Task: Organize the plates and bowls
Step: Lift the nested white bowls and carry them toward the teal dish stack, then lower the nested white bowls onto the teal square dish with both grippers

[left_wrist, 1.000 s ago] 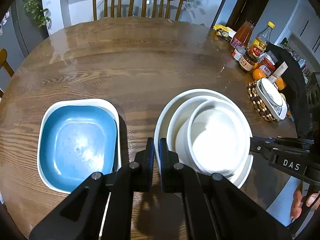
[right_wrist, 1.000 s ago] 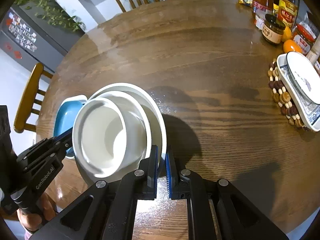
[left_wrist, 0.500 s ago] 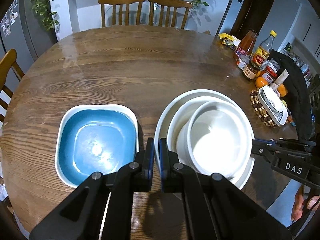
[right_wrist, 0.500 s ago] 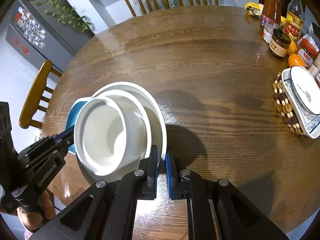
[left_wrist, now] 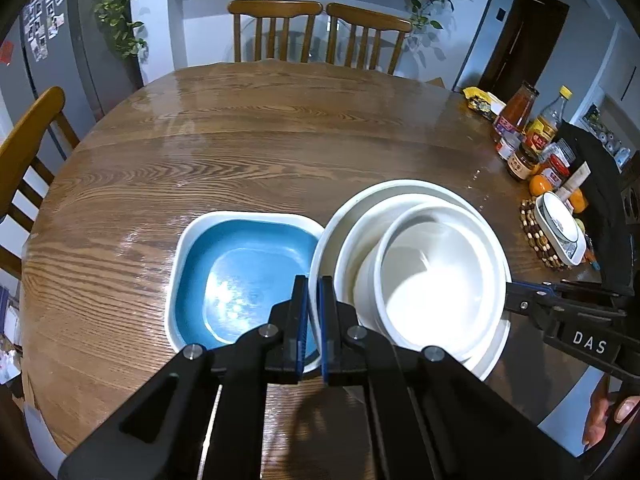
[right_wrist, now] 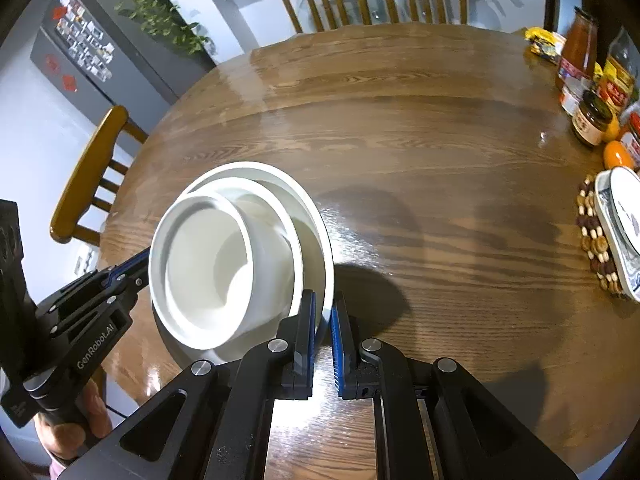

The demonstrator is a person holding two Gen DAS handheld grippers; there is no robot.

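A stack of white dishes, a wide plate (left_wrist: 400, 190) with two nested bowls (left_wrist: 432, 280) in it, hangs tilted a little above the table. My left gripper (left_wrist: 314, 284) is shut on the plate's left rim. My right gripper (right_wrist: 323, 300) is shut on the opposite rim of the same plate (right_wrist: 320, 224). Each gripper shows in the other's view: the right gripper (left_wrist: 514, 298) and the left gripper (right_wrist: 140, 268). A square blue dish (left_wrist: 240, 272) with a white rim rests on the table just left of the stack, its right edge under the plate. The stack hides it from the right wrist view.
Bottles (left_wrist: 516, 112), jars (right_wrist: 590, 118) and oranges crowd the round wooden table's (left_wrist: 280, 140) right edge. A white patterned dish (left_wrist: 558, 228) sits on a beaded trivet there. Wooden chairs (left_wrist: 276, 12) stand at the far side and the left. A person's hand (left_wrist: 608, 420) holds the right gripper.
Both grippers have carried the white stack up and to the left together. The blue dish now lies right beside it, its right edge under the plate's rim.
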